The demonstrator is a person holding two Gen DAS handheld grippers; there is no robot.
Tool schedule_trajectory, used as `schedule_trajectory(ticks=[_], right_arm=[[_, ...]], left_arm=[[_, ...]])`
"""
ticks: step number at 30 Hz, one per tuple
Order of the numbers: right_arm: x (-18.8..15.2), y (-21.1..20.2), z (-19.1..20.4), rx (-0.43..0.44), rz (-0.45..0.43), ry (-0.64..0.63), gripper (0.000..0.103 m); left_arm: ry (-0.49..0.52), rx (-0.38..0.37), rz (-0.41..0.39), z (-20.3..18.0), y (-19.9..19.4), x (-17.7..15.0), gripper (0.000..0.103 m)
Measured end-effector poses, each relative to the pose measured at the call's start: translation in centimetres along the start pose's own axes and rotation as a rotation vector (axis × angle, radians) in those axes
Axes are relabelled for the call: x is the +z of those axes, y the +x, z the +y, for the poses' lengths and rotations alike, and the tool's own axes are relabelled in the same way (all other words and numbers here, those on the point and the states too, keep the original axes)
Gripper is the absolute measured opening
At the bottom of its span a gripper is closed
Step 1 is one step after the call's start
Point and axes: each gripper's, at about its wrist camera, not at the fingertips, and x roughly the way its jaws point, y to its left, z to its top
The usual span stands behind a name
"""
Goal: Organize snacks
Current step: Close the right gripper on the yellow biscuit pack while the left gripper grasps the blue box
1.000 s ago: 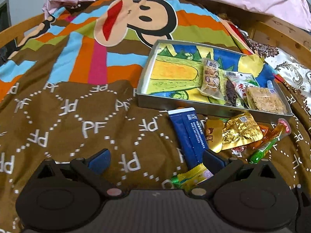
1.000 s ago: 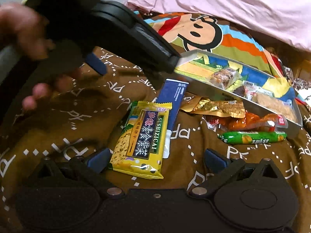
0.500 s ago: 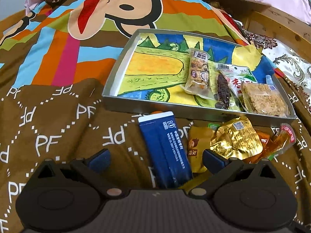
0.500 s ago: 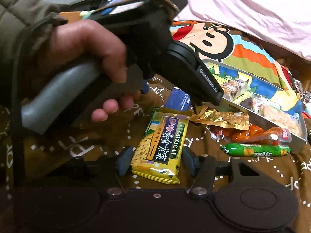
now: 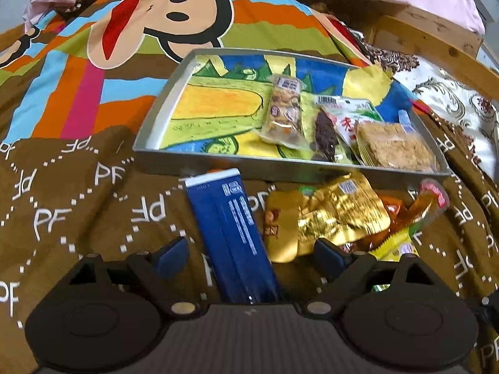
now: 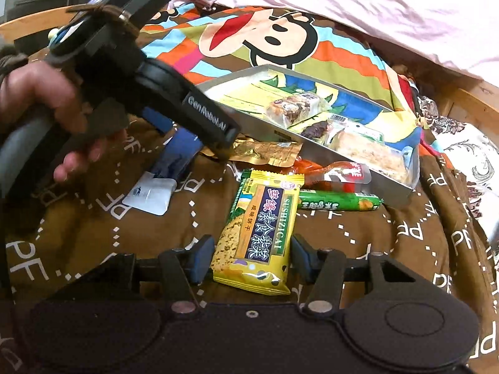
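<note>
A metal tray (image 5: 199, 165) with a cartoon bottom lies on the bed and holds several snack packs; it also shows in the right wrist view (image 6: 315, 151). In front of it lie a blue pack (image 5: 230, 233), a gold pouch (image 5: 340, 215), an orange-red pack (image 6: 340, 171) and a green sausage stick (image 6: 336, 202). My left gripper (image 5: 252, 258) is open with the blue pack between its fingers. My right gripper (image 6: 251, 257) is shut on a yellow seaweed cracker pack (image 6: 259, 233), which has slid up over the green stick's left end.
A brown and striped monkey-print blanket (image 5: 78, 187) covers the bed. A pink quilt (image 6: 358, 6) lies behind the tray. A wooden bed rail (image 5: 436, 53) runs at the right. The left gripper's body and the hand holding it (image 6: 40, 103) fill the right wrist view's left side.
My right gripper closed on the yellow cracker pack and carried it right toward the green stick. My left gripper moved forward over the blue pack, still open.
</note>
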Motion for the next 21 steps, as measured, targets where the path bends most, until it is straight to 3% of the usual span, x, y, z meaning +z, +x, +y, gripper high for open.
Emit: schedule_trajectory(ticks=[6,15,21], right_arm=[[-0.2,0.1,0.2,0.005,-0.011,-0.017,0.057],[-0.3,0.7,0.2,-0.005,-0.014,-0.005,0.063],[-0.5,1.3,0.3,0.018,-0.039,0.015,0.068]], left_arm=[[-0.061,0.000,0.029,0.3,-0.3,-1.1,0.089],[0.005,-0.001,0.028,-1.3,-1.0,-1.9,0.083],[-0.069,-0.041,0.046,-0.3,-0.1,-1.4,0.085]])
